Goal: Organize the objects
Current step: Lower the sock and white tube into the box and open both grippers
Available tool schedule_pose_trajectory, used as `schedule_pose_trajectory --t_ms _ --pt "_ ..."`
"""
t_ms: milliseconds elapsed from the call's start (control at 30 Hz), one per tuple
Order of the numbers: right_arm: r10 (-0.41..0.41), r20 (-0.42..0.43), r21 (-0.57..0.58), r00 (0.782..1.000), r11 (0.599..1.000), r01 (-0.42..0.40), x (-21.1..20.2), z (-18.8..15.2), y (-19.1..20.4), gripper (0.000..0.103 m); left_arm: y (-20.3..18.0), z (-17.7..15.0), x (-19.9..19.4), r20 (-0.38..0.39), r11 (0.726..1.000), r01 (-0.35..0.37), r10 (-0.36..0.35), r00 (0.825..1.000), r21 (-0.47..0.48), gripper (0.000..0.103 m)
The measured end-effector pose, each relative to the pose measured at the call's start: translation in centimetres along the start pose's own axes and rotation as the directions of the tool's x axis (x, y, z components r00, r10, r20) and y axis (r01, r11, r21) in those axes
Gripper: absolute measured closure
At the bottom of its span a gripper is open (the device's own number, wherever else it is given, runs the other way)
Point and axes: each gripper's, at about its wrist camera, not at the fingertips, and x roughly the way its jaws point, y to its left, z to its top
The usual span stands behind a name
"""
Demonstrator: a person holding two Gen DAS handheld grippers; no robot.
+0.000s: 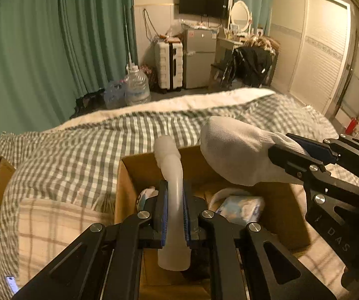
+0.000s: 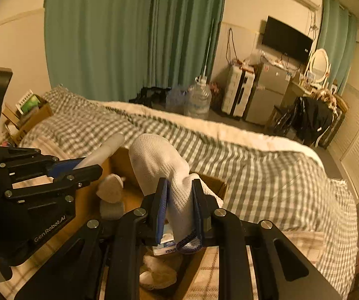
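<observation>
sock pinched in right tongs, left tongs pinching translucent tube, over cardboard box on checked bed

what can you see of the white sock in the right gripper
The white sock is ribbed knit, looks like soft cotton, with a dark patterned cuff edge at its lower end. The right gripper is shut on it near the cuff, its fingers pinching the fabric from both sides. The toe end rises rounded and puffed above the grip. It hangs over the open cardboard box on the checked bed, touching nothing but the fingers as far as the views show.
</observation>
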Motion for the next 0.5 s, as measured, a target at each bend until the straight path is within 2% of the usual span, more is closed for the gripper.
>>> schedule_pose_trajectory --t_ms 133,367,500 --pt "0.014 -0.031 0.005 0.999 1.0 -0.014 2.0 -0.9 -0.2 0.085 0.7 -0.9 2.2 -0.032 1.0 -0.008 0.008 0.999 0.0 0.093" --pt "0.025 -0.067 0.008 0.997 1.0 -0.025 3.9 -1.6 0.1 0.085 0.5 -1.7 3.8 -0.064 1.0 -0.017 0.018 0.998 0.001 0.093" --pt "0.041 -0.074 0.038 0.996 0.999 -0.038 4.0 -1.8 0.0 0.075 0.1 -1.6 3.6 -0.069 1.0 -0.015 0.016 0.997 0.017 0.088"
